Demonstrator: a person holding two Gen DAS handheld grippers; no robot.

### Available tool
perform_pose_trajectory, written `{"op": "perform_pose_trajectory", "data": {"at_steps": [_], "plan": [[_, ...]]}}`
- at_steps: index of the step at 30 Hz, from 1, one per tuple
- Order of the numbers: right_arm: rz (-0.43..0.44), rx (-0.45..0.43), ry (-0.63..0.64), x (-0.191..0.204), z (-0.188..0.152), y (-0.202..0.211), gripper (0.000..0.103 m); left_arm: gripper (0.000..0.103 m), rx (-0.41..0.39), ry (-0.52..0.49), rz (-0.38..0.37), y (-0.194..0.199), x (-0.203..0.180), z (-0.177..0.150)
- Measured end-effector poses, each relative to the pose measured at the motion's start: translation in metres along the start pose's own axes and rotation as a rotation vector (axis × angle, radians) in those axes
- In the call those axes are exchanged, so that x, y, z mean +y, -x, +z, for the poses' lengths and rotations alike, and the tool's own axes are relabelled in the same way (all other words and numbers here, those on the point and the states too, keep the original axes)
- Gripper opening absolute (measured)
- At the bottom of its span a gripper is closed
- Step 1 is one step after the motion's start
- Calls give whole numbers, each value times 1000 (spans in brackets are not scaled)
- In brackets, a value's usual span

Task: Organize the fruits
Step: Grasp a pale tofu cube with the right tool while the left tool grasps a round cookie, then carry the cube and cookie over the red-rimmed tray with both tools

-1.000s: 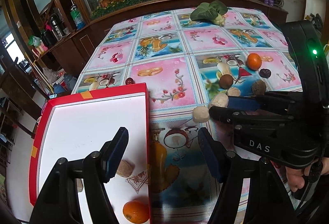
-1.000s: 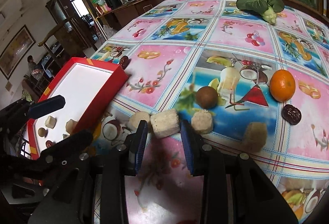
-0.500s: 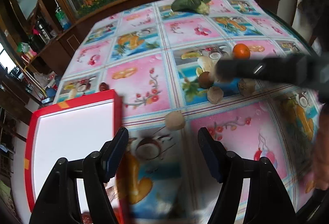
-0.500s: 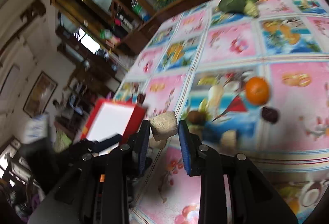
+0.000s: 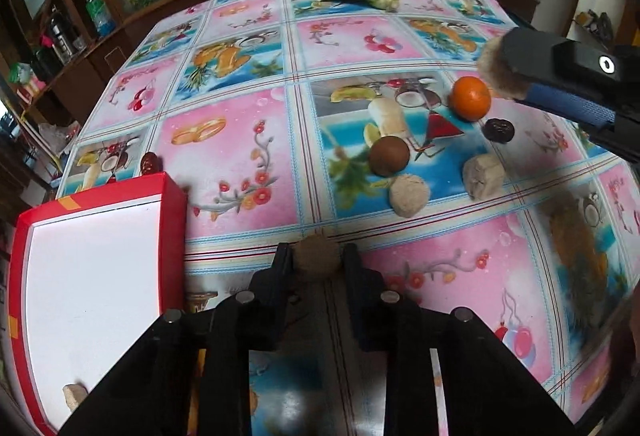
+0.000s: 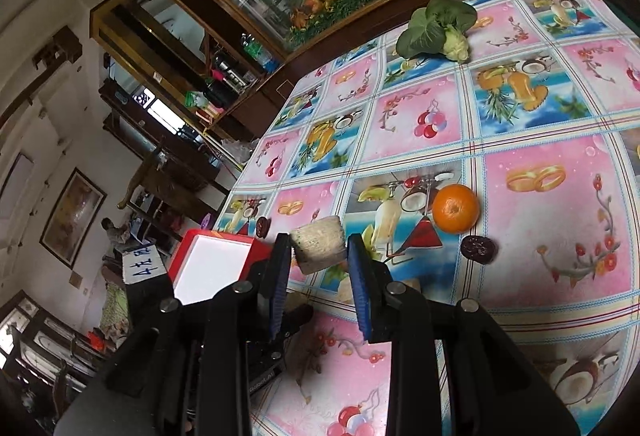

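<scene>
Since a second ago my left fingers (image 5: 316,260) have closed on a round tan piece (image 5: 317,259) low centre on the surface (image 5: 236,155), while my right fingers (image 6: 318,248) hold a pale chunk (image 6: 319,244) aloft, both presumably bound for the red box (image 5: 96,276).
</scene>
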State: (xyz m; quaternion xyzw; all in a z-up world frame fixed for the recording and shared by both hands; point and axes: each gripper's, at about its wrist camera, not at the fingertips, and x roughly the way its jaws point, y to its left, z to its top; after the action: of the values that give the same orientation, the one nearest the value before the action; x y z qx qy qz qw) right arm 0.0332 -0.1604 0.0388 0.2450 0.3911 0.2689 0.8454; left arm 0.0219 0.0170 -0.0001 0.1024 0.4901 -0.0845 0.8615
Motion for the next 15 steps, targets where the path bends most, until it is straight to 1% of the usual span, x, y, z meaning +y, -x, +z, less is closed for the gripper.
{"op": "perform_pose_trajectory", "data": {"at_steps": [4, 7, 12, 15], "plan": [[-16, -1, 38, 5, -4, -3, 31, 25, -12, 41, -23, 3, 3, -3], [-15, 5, 50, 7, -6, -5, 31, 25, -39, 52, -23, 14, 3, -5], [-4, -4, 91, 18, -12, -5, 31, 25, -128, 65, -28, 50, 1, -11], [-2, -8, 142, 30, -20, -7, 31, 25, -183, 71, 6, 71, 3, -18]]}}
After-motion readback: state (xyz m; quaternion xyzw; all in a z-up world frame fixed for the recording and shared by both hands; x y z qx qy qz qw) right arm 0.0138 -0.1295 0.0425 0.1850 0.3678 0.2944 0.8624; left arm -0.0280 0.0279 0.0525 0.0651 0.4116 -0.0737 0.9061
